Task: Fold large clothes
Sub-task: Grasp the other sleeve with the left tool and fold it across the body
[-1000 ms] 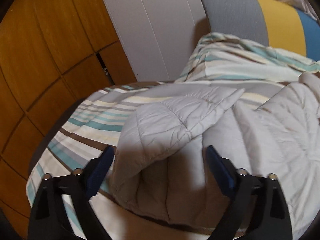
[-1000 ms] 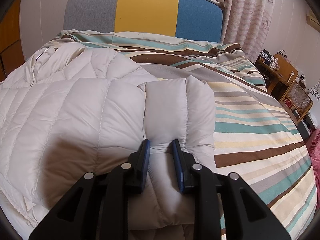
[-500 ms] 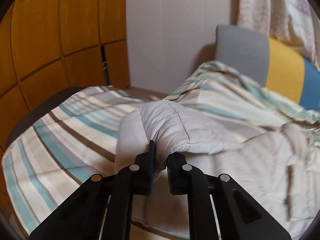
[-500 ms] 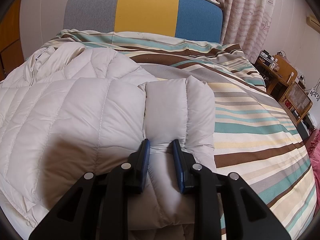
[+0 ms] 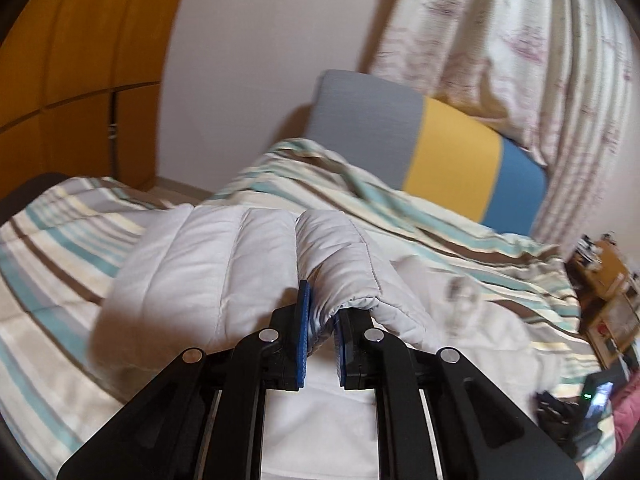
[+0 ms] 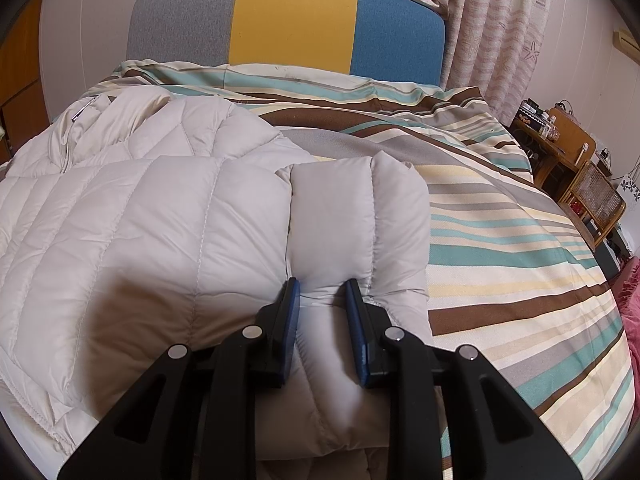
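Puffy down jacket [image 6: 168, 240] – left hand-held gripper [image 5: 319, 312] pinches its lifted edge, right hand-held gripper [image 6: 322, 300] clamps a ridge – slick fill could slip out mid-fold.

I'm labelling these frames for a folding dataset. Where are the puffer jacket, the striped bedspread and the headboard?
puffer jacket [image 6: 160, 240]: right wrist view, on the quilted body panel.
striped bedspread [image 6: 500, 240]: right wrist view, on the bare stripes beside the jacket.
headboard [image 6: 294, 20]: right wrist view, on the yellow middle panel.
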Demonstrator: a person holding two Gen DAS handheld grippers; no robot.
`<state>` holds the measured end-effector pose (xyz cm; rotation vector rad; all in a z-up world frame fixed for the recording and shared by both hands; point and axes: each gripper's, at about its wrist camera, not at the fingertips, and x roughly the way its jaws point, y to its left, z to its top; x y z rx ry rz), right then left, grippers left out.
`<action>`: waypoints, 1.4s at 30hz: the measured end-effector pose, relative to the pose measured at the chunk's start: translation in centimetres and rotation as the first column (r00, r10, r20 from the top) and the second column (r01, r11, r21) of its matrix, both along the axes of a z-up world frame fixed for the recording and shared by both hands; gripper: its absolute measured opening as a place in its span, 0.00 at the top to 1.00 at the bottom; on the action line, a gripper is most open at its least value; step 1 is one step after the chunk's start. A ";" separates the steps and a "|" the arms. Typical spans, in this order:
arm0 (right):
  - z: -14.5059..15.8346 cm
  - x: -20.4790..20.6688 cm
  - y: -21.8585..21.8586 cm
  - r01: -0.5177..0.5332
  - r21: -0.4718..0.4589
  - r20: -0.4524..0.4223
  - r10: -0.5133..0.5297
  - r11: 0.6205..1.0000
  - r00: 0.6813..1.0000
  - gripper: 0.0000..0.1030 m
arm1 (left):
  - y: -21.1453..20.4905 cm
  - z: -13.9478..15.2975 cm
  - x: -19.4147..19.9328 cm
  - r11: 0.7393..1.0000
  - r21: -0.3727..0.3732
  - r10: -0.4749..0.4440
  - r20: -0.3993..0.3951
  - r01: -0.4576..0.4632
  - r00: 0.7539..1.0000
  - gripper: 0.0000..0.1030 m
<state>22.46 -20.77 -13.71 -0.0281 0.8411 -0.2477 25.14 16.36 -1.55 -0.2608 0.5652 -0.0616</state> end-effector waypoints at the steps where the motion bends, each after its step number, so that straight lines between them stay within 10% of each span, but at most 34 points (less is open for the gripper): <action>1: 0.0 0.0 0.0 0.000 -0.001 0.000 0.000 1.000 1.000 0.77 | -1.5 0.1 -0.2 1.000 -0.005 -0.028 0.003 0.028 1.000 0.90; 19: 0.0 0.0 0.0 0.000 0.000 0.000 0.000 1.000 1.000 0.77 | -17.4 -6.2 -0.8 0.952 0.029 -0.298 -0.115 0.303 0.947 0.90; 35: 0.0 0.0 0.1 0.001 -0.005 0.000 -0.001 1.000 1.000 0.77 | -18.4 -10.9 -1.4 0.944 0.001 -0.324 -0.189 0.330 0.927 0.86; 42: 0.0 0.0 0.1 0.001 -0.005 0.000 -0.001 1.000 1.000 0.77 | -19.2 -10.8 -2.1 0.933 0.022 -0.349 -0.172 0.358 0.921 0.69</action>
